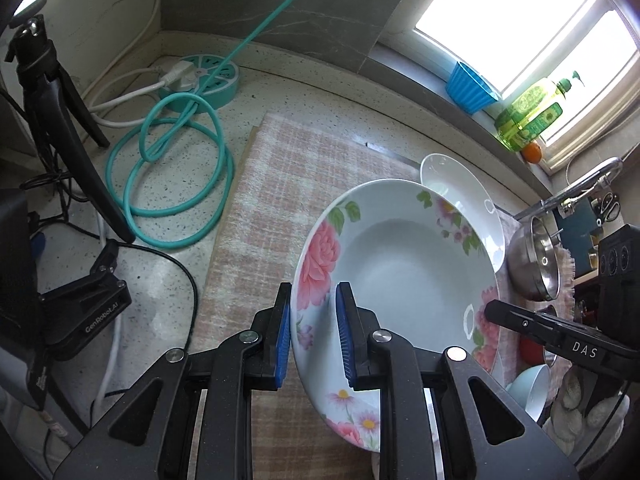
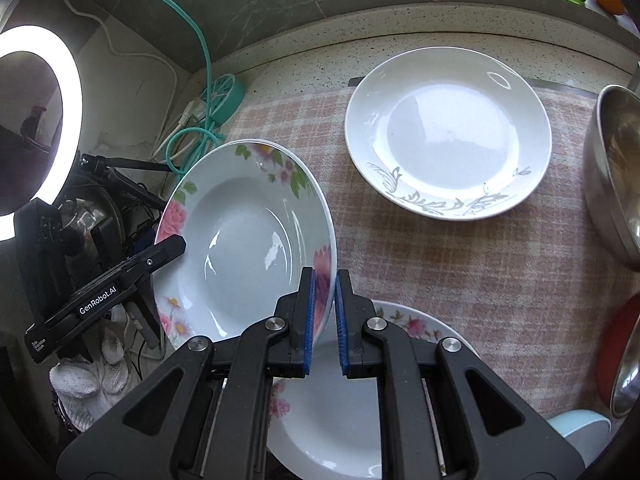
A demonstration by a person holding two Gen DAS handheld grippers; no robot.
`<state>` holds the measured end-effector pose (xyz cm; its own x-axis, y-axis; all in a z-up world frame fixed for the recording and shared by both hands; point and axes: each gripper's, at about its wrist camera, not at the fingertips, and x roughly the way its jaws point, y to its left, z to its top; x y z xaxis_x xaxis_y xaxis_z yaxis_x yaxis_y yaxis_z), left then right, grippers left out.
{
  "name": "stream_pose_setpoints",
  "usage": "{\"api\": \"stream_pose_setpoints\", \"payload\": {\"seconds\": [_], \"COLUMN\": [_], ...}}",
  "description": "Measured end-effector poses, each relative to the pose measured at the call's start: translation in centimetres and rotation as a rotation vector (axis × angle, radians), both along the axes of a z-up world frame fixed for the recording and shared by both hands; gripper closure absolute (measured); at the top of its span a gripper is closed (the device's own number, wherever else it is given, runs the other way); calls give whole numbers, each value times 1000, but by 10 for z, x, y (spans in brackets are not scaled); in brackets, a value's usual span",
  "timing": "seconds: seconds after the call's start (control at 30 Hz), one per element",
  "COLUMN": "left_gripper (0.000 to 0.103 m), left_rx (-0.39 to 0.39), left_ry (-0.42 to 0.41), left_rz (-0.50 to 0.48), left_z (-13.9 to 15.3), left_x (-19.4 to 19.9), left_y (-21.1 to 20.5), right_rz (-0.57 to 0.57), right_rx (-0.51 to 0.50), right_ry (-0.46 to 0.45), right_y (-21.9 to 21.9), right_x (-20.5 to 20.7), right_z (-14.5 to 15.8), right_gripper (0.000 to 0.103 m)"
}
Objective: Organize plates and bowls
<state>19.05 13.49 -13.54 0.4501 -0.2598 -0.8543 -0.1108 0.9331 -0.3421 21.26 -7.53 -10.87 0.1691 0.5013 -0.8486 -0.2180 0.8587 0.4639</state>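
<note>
Floral plate [image 1: 400, 264] clamped between both tools.

Partly hidden dishes and cut-off items

A second floral-rimmed white plate [image 2: 416, 326] lies mostly behind the right gripper's black frame; the steel bowl [image 2: 612, 168], red dish [image 2: 616, 344] and pale blue bowl [image 2: 580, 426] run off the edge.

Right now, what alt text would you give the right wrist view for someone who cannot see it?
Two grippers, right and left, clamp opposite rims of a tilted floral plate above a checked mat. On the mat lie a white plate and, under the right gripper, another floral plate.
</note>
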Motion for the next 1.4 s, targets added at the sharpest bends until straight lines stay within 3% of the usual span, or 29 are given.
{"api": "stream_pose_setpoints", "payload": {"seconds": [0.37, 0.73, 1.4], "left_gripper": [84, 84, 84], "left_rx": [-16, 21, 102], "left_ry": [24, 48, 64], "left_rz": [-115, -230, -331], "left_z": [-5, -17, -31], "left_x": [-26, -40, -48], "left_y": [-46, -83, -112], "right_rz": [-86, -160, -174], "right_rx": [-24, -51, -117], "right_ry": [-2, 48, 99], "right_y": [-50, -87, -95], "right_x": [-55, -99, -119], "right_z": [3, -11, -34], "right_gripper": [93, 93, 91]}}
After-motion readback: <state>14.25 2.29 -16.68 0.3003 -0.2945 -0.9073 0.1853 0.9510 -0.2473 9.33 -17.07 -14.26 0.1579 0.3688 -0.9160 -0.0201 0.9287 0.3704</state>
